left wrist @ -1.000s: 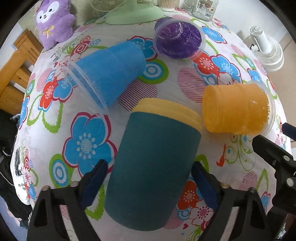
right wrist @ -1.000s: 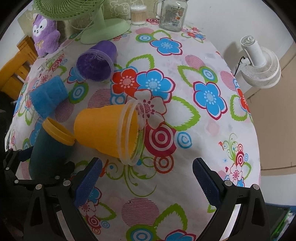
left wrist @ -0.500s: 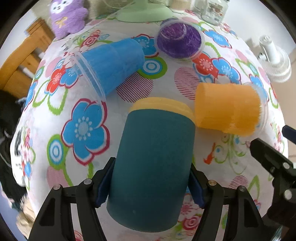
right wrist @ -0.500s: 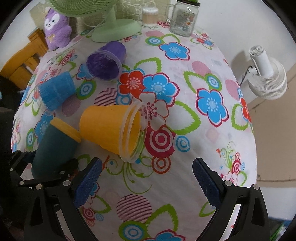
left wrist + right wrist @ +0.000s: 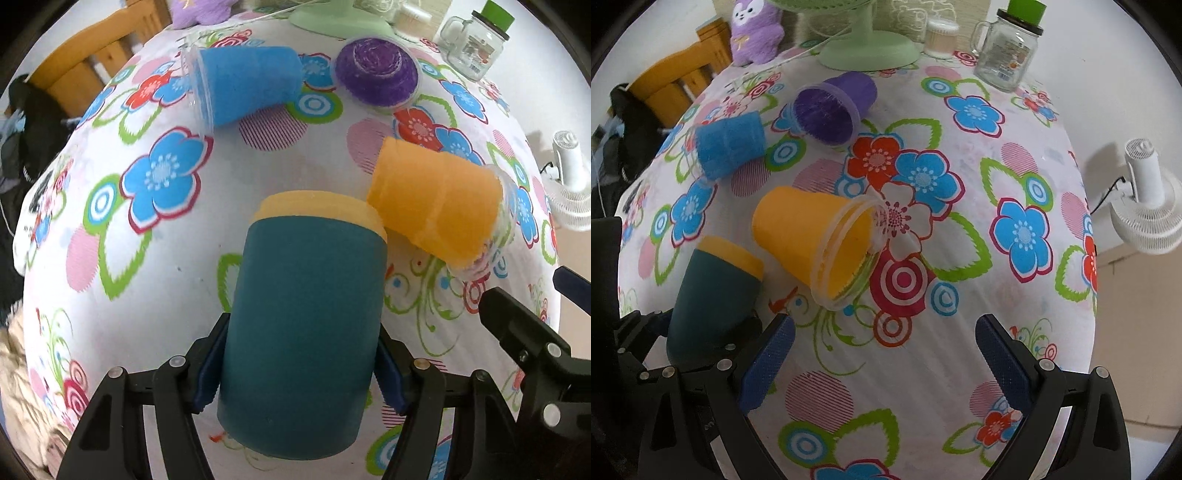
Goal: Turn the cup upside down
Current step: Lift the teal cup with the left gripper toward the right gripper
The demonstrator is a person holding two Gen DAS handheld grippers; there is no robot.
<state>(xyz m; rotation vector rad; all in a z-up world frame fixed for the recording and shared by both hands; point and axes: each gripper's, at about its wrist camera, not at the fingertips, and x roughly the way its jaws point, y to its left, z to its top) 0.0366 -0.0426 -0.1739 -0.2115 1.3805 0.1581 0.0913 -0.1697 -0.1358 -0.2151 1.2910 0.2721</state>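
Teal cup [image 5: 303, 332] clamped sideways in left hand-held gripper [image 5: 301, 363]; right hand-held gripper [image 5: 882, 363] agape, empty.

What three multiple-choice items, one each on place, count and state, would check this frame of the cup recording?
1. Where is the orange cup?
A. Beside the teal cup
B. Inside the jar
C. On the green fan's base

2. How many cups lie on their sides on the table?
A. One
B. Three
C. Five

3. What is the left gripper doing?
A. Hanging open over the blue cup
B. Clamping the teal cup
C. Holding the jar

Answers: 1 A, it lies against the teal cup's yellow rim; 2 B, blue, purple and orange; 3 B, both pads press its sides while the right gripper is open.
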